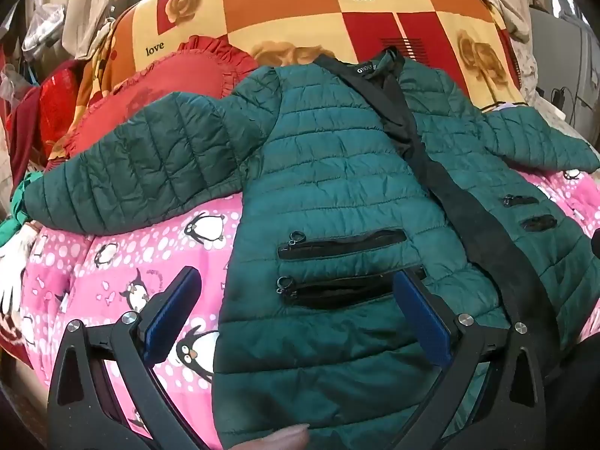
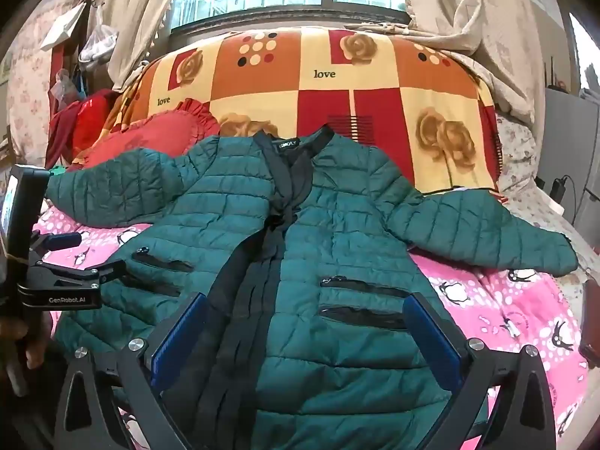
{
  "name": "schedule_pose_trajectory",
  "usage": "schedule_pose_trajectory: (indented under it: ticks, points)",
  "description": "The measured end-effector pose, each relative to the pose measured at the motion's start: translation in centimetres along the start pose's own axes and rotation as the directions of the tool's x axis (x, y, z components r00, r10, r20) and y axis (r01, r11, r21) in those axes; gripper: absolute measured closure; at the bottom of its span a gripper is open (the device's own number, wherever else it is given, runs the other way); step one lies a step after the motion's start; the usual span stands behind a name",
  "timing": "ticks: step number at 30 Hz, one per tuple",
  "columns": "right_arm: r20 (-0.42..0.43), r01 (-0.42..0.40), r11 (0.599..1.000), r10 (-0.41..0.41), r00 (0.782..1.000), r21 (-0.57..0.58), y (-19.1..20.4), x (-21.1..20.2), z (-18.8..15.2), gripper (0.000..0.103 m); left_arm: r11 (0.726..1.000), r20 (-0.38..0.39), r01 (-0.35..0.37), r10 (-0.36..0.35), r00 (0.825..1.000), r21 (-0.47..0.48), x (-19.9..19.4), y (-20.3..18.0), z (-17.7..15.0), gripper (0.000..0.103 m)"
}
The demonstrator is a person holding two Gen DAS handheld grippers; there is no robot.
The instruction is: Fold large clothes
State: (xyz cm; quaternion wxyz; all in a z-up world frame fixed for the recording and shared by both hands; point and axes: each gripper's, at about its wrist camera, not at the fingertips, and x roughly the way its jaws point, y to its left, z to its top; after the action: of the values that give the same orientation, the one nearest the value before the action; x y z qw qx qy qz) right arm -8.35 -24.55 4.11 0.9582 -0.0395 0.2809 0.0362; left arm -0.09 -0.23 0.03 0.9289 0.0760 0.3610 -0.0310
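A dark green quilted jacket (image 1: 337,187) (image 2: 300,232) lies front up on the bed, sleeves spread to both sides, its black front placket and zip pockets showing. My left gripper (image 1: 300,300) is open just above the jacket's lower left side: one blue pad (image 1: 168,318) hangs over the pink blanket, the other over the pocket zips. My right gripper (image 2: 305,300) is open too, hovering over the lower front with the placket and the right pockets between its fingers. Neither grips any cloth. The left tool's black housing (image 2: 71,285) shows at the left edge.
A pink penguin blanket (image 1: 131,262) (image 2: 506,307) covers the bed. Behind the jacket are a red ruffled cushion (image 1: 168,75) and an orange-yellow "love" blanket (image 2: 337,82). A white glove (image 1: 11,262) lies far left. A person's fingertip (image 1: 288,438) shows at the bottom.
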Motion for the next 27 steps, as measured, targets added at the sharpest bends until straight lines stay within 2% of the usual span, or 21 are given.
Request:
schedule_pose_trajectory:
  ticks: [2,5,6,9,13,16,18,22,25,27]
  points:
    - [0.028,-0.013,0.999,0.012,1.0,0.029,-0.3,-0.1,0.0,0.0,1.0,0.008,-0.001,0.001,1.0,0.012,-0.1,-0.4,0.0,0.0]
    - [0.034,-0.006,1.0,0.005,0.999,0.025,-0.6,-0.4,-0.2,0.0,0.999,-0.012,0.023,-0.023,1.0,-0.028,0.3,0.3,0.0,0.0]
    - [0.035,-0.003,1.0,0.002,0.999,0.025,-0.8,-0.6,-0.3,0.0,1.0,-0.001,0.006,-0.006,1.0,-0.015,0.0,0.0,0.2,0.0]
    - [0.012,0.001,1.0,-0.001,1.0,0.015,-0.3,-0.1,0.0,0.0,1.0,0.013,0.003,-0.003,1.0,-0.019,-0.2,-0.1,0.1,0.0]
    - [0.012,0.004,1.0,-0.004,1.0,0.018,-0.3,-0.2,-0.1,0.0,0.998,0.064,0.006,-0.003,0.998,-0.058,-0.6,0.8,0.4,0.0]
    - [0.01,0.003,1.0,-0.004,1.0,0.031,-0.7,-0.1,-0.2,0.0,0.998,0.147,0.022,-0.013,0.989,-0.06,-1.6,0.8,0.8,0.0]
    - [0.014,0.001,0.999,-0.002,1.0,0.046,-1.0,-0.2,-0.1,0.0,0.999,0.131,-0.012,0.017,0.991,-0.039,-1.7,0.5,1.0,0.0]
    - [0.037,0.006,0.996,-0.009,0.999,0.085,-1.5,-0.1,0.1,0.0,1.0,0.085,-0.03,0.029,0.996,0.003,-3.0,0.3,2.4,0.0]
    - [0.035,0.008,0.994,-0.012,0.999,0.113,-1.9,0.2,0.1,0.0,0.995,0.136,-0.099,0.096,0.986,0.019,-5.7,0.2,3.8,0.0]
    - [0.043,0.002,0.992,-0.007,0.999,0.125,-2.2,0.0,0.0,0.0,0.997,0.151,-0.079,0.079,0.985,-0.008,-7.3,0.5,4.7,0.0]
